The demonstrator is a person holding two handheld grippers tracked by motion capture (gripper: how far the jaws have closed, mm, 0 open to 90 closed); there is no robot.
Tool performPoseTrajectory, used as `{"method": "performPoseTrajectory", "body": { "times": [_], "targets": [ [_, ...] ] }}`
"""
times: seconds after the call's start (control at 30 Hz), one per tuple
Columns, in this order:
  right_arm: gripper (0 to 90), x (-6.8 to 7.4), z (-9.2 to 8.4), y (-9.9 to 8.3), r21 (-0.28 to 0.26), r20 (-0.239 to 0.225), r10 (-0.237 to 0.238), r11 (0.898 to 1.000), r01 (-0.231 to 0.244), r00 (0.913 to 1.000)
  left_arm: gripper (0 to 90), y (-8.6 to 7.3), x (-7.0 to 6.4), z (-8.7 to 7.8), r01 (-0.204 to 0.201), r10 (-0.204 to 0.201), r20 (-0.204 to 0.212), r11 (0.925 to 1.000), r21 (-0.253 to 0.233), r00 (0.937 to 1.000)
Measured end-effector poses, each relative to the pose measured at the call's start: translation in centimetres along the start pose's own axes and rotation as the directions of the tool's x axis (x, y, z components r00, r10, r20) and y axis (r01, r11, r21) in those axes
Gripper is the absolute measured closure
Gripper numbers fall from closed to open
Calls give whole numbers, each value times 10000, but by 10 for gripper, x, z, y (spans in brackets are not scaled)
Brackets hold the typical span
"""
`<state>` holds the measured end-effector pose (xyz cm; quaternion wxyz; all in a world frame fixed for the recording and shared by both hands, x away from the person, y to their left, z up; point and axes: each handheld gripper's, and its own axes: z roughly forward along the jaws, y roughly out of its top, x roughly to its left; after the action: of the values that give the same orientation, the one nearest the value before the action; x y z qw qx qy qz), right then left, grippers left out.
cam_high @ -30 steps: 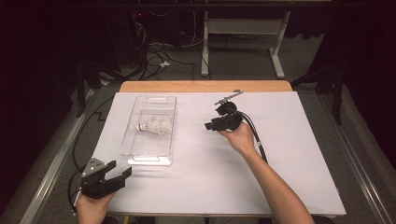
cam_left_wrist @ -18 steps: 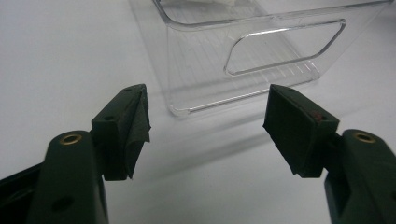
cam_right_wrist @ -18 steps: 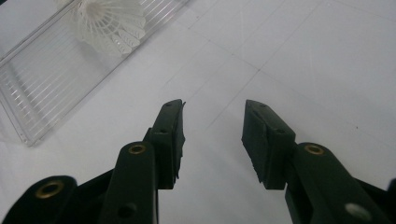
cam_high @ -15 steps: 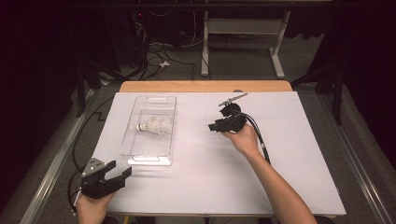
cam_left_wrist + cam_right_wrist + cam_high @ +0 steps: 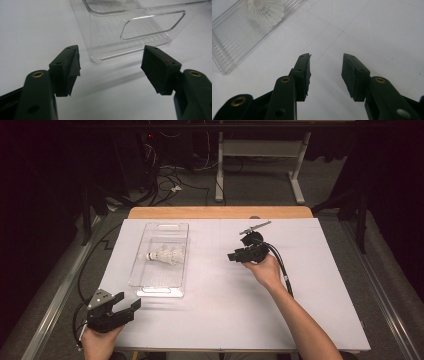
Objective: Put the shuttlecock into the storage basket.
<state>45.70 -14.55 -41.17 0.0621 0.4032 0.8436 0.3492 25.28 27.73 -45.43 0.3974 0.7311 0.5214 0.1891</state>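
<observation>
A: Shuttlecock (image 5: 165,255) lies on its side in the clear tray (image 5: 145,285), in the far half, cork toward the tray's left wall. Tray sits on the white sheet (image 5: 215,320) over the desk (image 5: 220,212), left of centre.

B: Any writing or labels?

A: None legible on the tray, shuttlecock or either claw. The sheet carries only faint grid lines.

B: Left claw?

A: Left claw (image 5: 125,305) hangs at the near left corner of the sheet, just short of the tray's near end. In the left gripper view the jaws stand wide apart with nothing between them; the tray's handle cut-out (image 5: 152,26) is straight ahead.

B: Right claw?

A: Right claw (image 5: 234,256) is right of the tray, well apart from it, pointing toward it. Jaws about half open, empty. The right gripper view has the shuttlecock (image 5: 265,10) at upper left.
</observation>
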Motion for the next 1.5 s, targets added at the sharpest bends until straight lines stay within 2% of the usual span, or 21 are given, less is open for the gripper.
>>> {"method": "performPoseTrajectory", "body": {
  "times": [0.97, 1.5],
  "targets": [
    [587, -16, -11, -20, -139, 171, 413, 9991, -410, 9990, 322, 0, 1, 0, 93, -93, 1, 10000, -19, 10000],
    [586, -21, -18, -29, -222, 345, 456, 9987, -448, 9984, 321, 0, 1, 0, 107, -107, -32, 9999, -27, 9999]
  ]
}}
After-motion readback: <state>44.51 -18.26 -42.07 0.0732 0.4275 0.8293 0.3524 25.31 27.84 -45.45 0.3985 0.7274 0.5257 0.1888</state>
